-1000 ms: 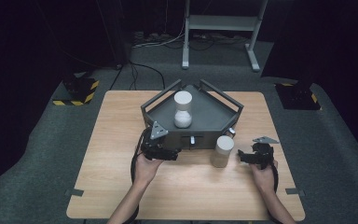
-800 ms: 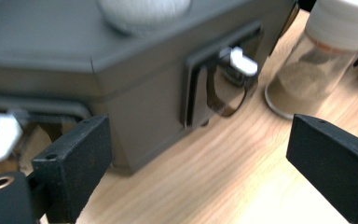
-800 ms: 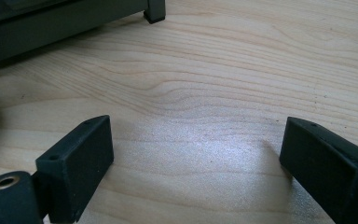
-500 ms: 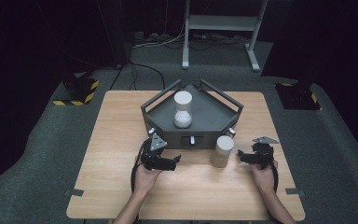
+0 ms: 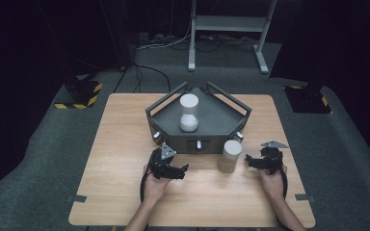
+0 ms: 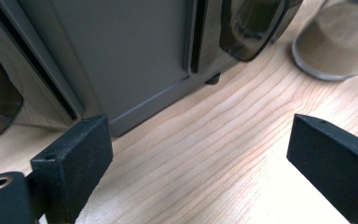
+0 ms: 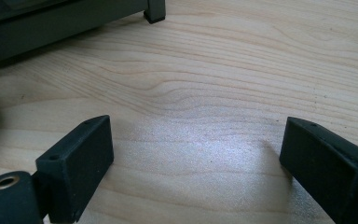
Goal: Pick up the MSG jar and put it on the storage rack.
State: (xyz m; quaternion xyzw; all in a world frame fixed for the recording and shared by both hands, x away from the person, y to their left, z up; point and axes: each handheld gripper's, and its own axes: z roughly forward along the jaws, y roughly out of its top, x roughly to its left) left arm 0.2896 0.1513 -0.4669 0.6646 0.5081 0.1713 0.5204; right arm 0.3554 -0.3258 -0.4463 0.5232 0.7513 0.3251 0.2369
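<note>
Cylinder [image 5: 230,155] just beside right gripper [image 5: 251,162]

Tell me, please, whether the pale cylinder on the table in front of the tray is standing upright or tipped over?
Upright. In the high view the pale cylinder stands on its flat end on the table, round top facing up.

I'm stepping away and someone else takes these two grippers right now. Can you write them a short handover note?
Left gripper: open, holding nothing, low over the table just in front of the grey tray.
Right gripper: open, holding nothing, beside the beige cylinder, apart from it.
Things: a white hourglass-shaped piece stands upright in the tray; the cylinder stands upright on the table, just in front of the tray's front right.
Done: one piece sits in the tray.
Left: probably grasping the cylinder, likely with the right gripper, which is nearest.
</note>
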